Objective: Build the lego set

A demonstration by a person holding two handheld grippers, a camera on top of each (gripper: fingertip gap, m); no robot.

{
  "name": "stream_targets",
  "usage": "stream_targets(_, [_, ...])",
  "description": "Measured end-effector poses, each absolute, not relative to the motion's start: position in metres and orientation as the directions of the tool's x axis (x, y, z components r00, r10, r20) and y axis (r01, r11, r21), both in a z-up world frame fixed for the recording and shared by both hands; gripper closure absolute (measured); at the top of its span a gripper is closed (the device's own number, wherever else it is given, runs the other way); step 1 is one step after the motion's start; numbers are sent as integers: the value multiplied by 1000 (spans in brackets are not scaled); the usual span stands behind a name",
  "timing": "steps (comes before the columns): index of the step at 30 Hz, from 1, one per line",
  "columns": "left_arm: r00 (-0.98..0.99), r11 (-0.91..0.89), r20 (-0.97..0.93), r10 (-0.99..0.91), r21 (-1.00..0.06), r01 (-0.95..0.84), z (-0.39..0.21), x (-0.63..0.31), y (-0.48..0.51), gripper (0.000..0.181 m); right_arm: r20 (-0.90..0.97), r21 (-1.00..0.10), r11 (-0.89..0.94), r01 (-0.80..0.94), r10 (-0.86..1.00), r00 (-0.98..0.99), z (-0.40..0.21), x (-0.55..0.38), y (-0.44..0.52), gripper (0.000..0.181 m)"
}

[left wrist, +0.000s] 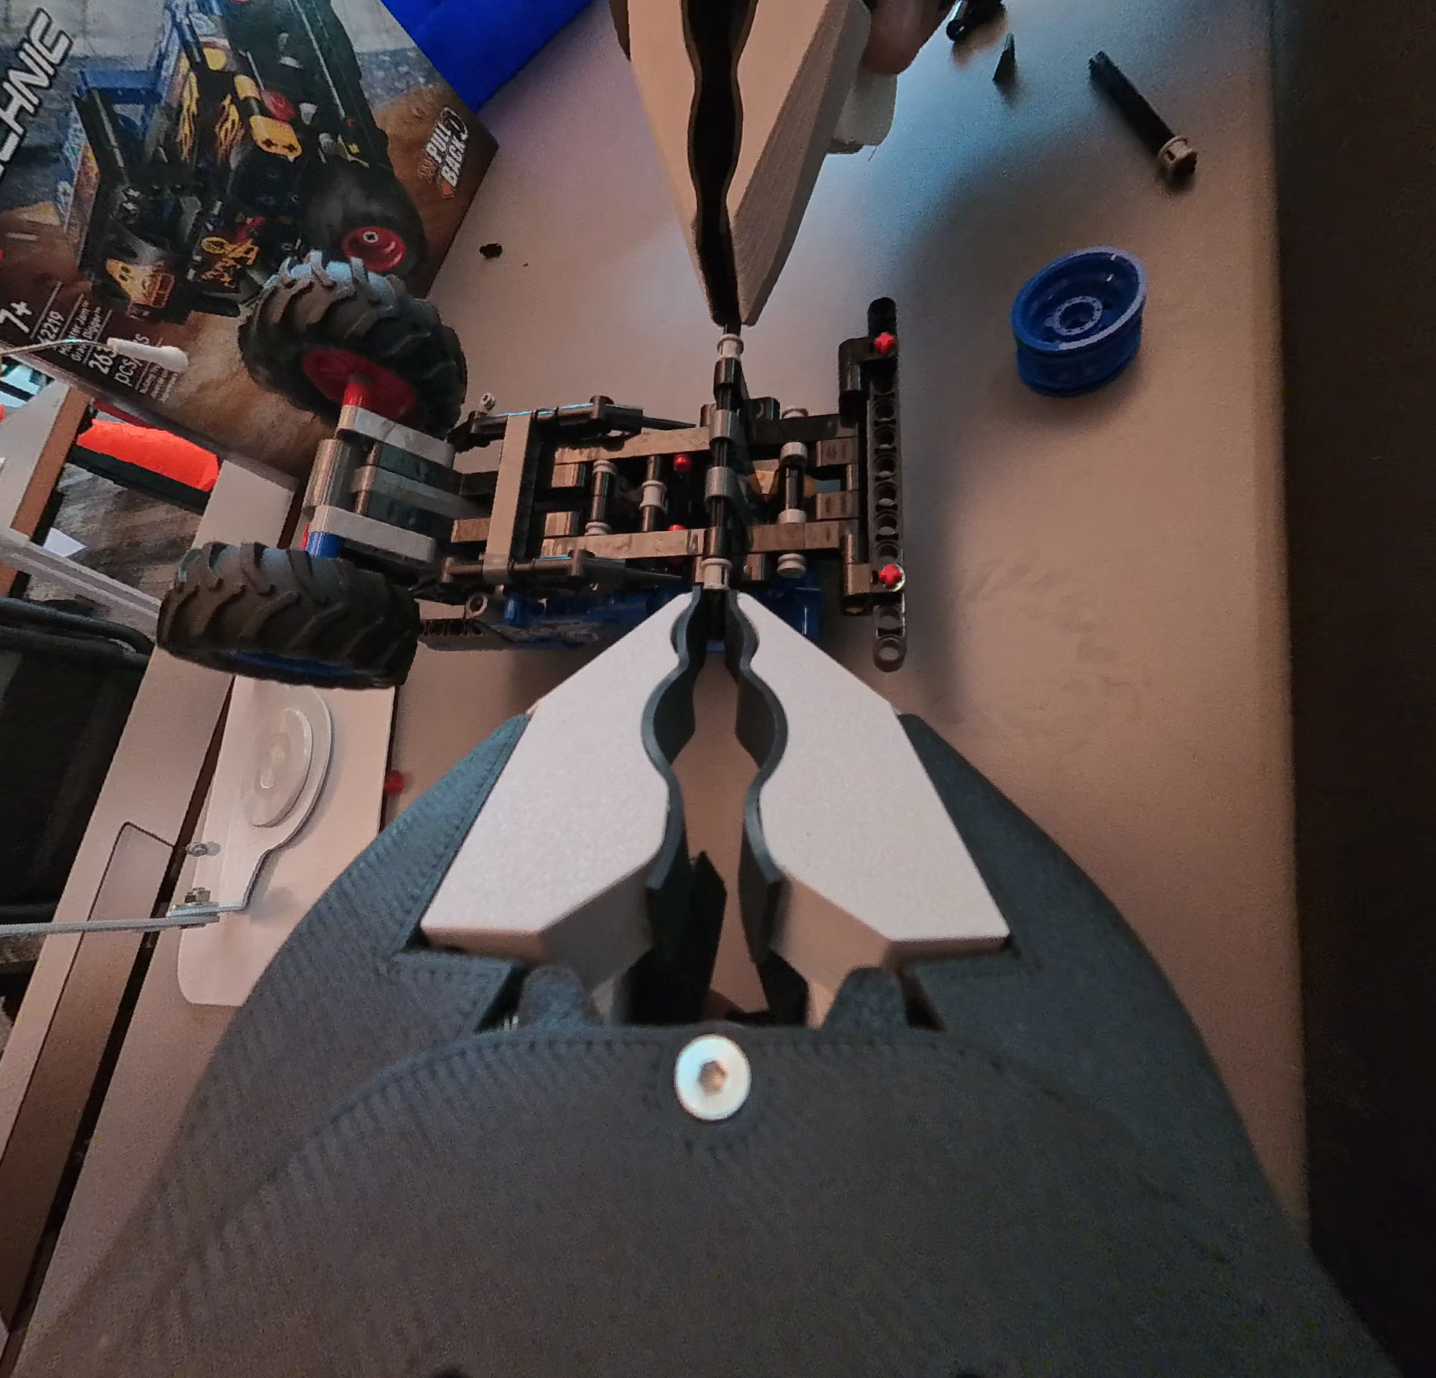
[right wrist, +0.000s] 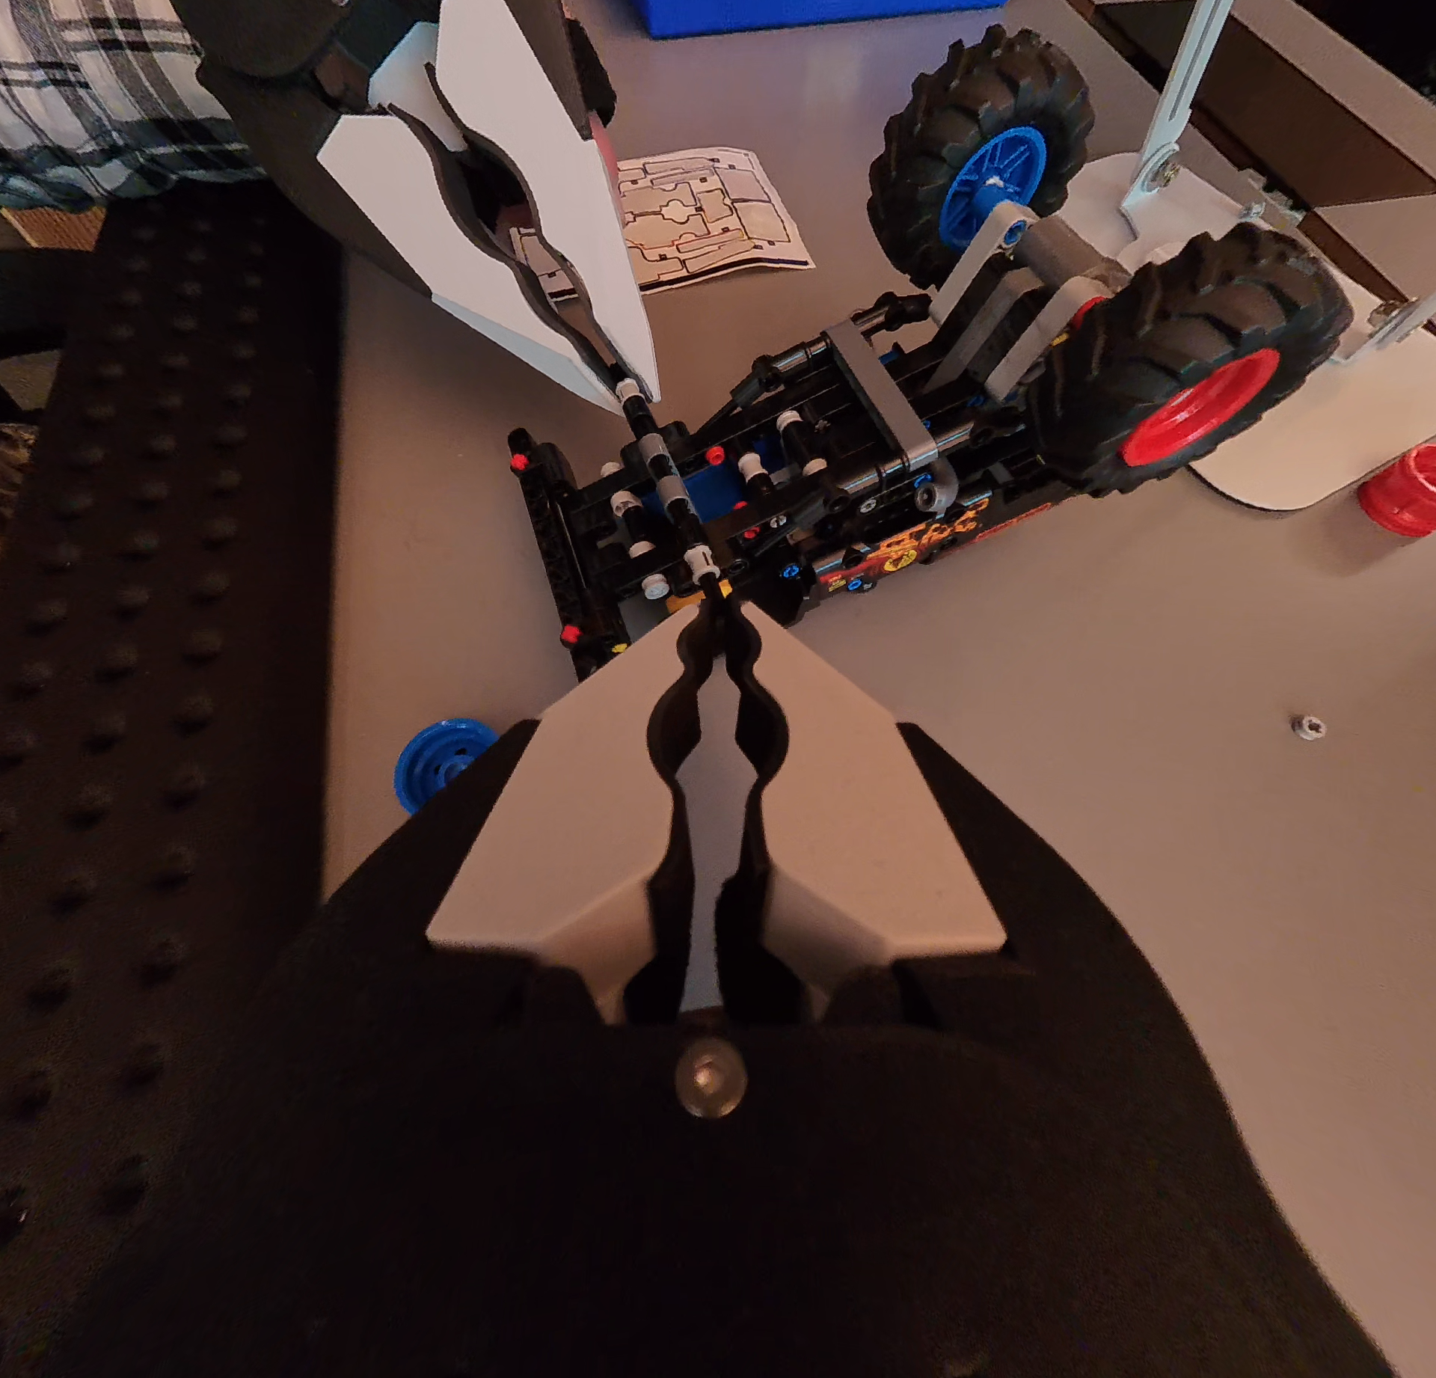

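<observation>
Left gripper [left wrist: 713,602]: clamped on long black plastic axle [left wrist: 723,478], tip hidden.
Right gripper [right wrist: 719,618]: clamped on axle's opposite end.
Printed cardboard box [left wrist: 194,136]: cropped.

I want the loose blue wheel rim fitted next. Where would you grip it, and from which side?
Probably across its outer barrel, from above. The blue wheel rim lies loose on the table with its hub face tilted upward, so the curved sides are exposed and clear of the truck chassis.

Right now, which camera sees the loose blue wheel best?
The left wrist view: the blue wheel lies whole on the table. In the right wrist view the right claw hides most of the blue wheel.
</observation>
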State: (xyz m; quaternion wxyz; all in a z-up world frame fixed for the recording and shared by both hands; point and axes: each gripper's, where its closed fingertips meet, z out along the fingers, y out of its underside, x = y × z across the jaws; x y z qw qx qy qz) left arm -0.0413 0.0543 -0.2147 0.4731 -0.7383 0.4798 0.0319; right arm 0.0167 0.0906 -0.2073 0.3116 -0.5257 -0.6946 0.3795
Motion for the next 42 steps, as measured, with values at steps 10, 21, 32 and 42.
stream_targets(10, [534,-92,-510,-674,-660,-746,-215,-42,55,179,-21,-862,109,496,968,-249,-208,16,90,181])
stream_targets(21, [539,-97,-503,-676,-665,-741,-215,-42,55,179,57,-855,175,488,967,-247,-208,15,90,181])
stream_targets(32, [534,-99,-515,-670,-651,-753,-215,-46,55,179,61,-858,174,483,969,-240,-208,10,90,181])
stream_targets(42, [561,-131,-527,-638,-644,-754,-208,-70,58,177,32,-878,98,468,989,-148,-189,32,109,154])
